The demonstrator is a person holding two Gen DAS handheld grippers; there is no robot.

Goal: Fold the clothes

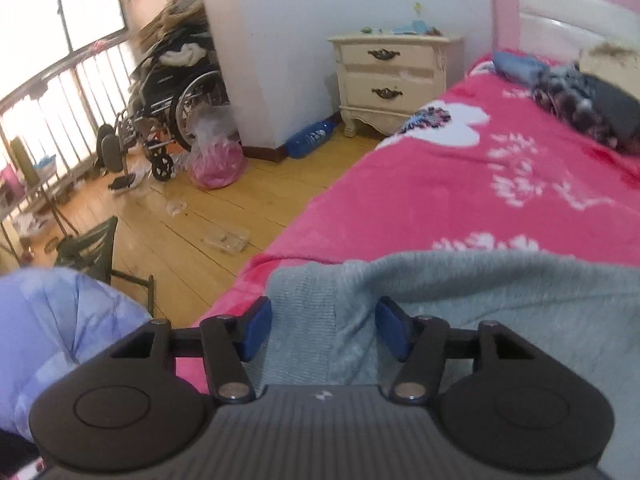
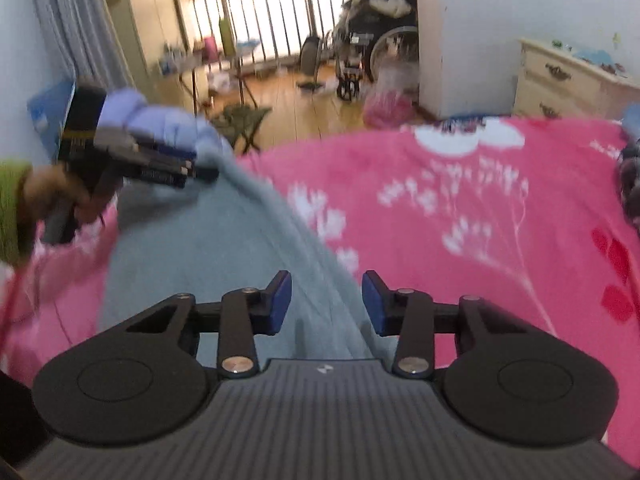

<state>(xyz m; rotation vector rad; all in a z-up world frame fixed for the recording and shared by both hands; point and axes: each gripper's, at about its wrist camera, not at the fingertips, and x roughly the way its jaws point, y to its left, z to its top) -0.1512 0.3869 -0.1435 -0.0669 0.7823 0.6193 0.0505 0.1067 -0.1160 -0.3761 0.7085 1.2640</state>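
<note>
One grey knit garment [image 1: 460, 304] lies on the pink floral blanket [image 1: 460, 184], at the blanket's near edge, bunched w/ a raised fold running across it. Left gripper [image 1: 325, 326]: jaws apart, blue pads either side of a ribbed strip of the knit, not pressing it that I can see, so nothing clamped. Right gripper [image 2: 326, 304]: jaws also apart, hovering over the garment's narrower end on the blanket, cloth below the gap but no pinch visible (frame is blurred, so contact is hard to call).

Handling, my read: soft, light, floppy knit. It'll drape and stretch, won't hold a crease by itself, not slippery, not fragile. Best to take it at an edge or corner, e.g. the ribbed hem or a shoulder seam, one gripper per corner, pinching both layers so it lifts flat.

Count: 1 grey garment, 2 grippers, 1 blanket, plus a dark patterned heap [image 1: 588, 108] at the blanket's far end (no. of pieces unclear).
</note>
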